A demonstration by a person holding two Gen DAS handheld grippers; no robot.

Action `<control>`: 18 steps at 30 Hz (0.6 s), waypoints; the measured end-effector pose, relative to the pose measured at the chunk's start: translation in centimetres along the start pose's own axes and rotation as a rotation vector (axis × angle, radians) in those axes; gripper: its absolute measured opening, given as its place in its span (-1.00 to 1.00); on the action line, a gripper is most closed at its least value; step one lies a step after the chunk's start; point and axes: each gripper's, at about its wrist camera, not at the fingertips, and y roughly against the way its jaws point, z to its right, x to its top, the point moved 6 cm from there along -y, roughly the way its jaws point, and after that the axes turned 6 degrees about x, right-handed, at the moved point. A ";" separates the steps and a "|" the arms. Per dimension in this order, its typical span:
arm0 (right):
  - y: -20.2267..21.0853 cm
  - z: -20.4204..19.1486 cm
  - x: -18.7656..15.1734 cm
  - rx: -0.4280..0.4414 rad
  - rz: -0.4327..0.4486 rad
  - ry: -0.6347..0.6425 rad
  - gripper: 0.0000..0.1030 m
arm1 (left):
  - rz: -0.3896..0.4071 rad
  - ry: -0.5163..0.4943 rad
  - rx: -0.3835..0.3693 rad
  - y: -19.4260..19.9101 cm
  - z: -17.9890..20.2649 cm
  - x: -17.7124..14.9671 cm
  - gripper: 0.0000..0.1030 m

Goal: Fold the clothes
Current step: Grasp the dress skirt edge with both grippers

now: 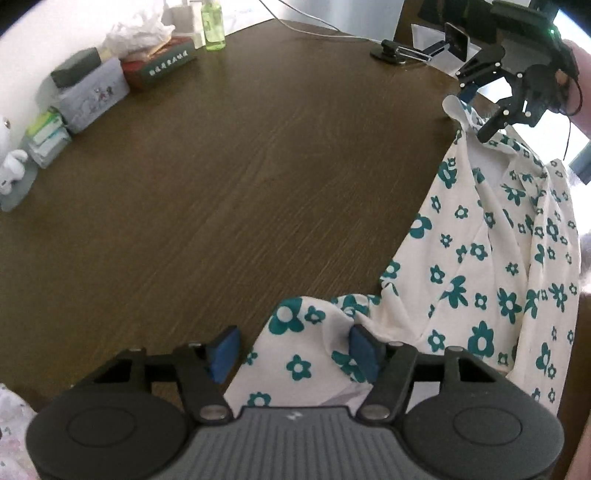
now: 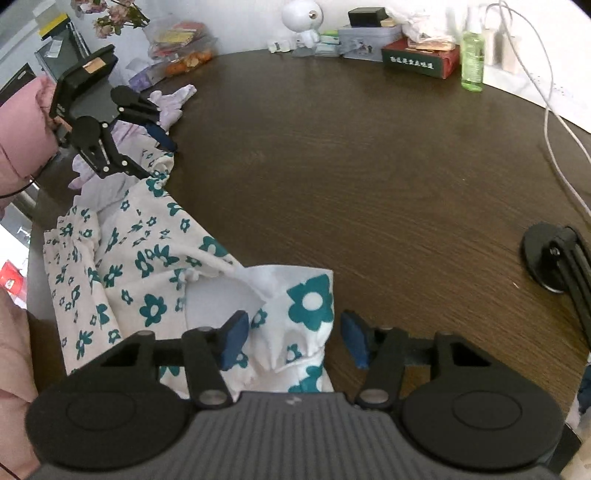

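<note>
two handheld grippers bracketed opposite ends of a white garment (image 1: 480, 258) printed with teal flowers, which lay rumpled along the near edge of a dark wood tabletop (image 1: 240, 166), part of it spilling over the side. closest to the left wrist camera, the left gripper (image 1: 291, 350) stood partly open with a bunched corner of the cloth between its blue fingers (image 1: 364, 350); the right pad touched a fold while the left pad hung clear over bare wood, so the fabric was straddled, not yet pinched. seen from the right wrist camera, the right gripper (image 2: 293, 338) was likewise half open over a gathered, cuff-like end of the same garment, the left finger (image 2: 234, 338) resting against cloth and the other apart from it over the wood. taking both ends at once looked like a way to lift and spread the piece flat before any fold, so the work appeared to be at its start. each tool showed in the other's view, held by a person in a pink sleeve (image 2: 18, 122). a pale lilac garment (image 2: 173, 103) lay just beyond the floral one. farther back, well apart from the work, a tissue box (image 1: 159, 62), a green bottle (image 1: 213, 26), a patterned tin (image 1: 92, 96) and a small white figurine (image 2: 303, 18) lined the far rim, likely pushed there to leave room.
</note>
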 end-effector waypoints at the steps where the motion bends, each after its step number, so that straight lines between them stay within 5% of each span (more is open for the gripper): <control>1: -0.1 -0.1 0.1 -0.006 -0.004 0.011 -0.02 | -0.002 0.000 -0.006 0.0 -0.1 0.0 0.24; 3: -0.3 -0.3 0.2 -0.017 -0.012 0.032 -0.34 | -0.007 -0.010 -0.001 0.0 0.0 -0.1 0.23; 4: -0.4 -0.4 0.2 -0.030 -0.012 0.045 -0.75 | -0.009 -0.015 0.002 0.1 0.1 -0.1 0.21; 5: -0.4 -0.5 0.2 -0.043 -0.012 0.057 -0.83 | -0.005 -0.016 0.009 0.2 0.1 -0.1 0.12; 6: -0.5 -0.5 0.2 -0.054 -0.012 0.069 -0.83 | -0.001 -0.017 0.015 0.2 0.2 -0.1 0.01; 8: -0.5 -1.0 0.1 -0.068 -0.005 0.089 -0.86 | 0.028 -0.016 0.001 0.6 0.6 -0.2 -0.81; 18: 2.7 -5.0 0.0 -0.172 0.096 0.170 -0.90 | 0.208 -0.053 0.186 5.1 4.1 -1.3 -0.91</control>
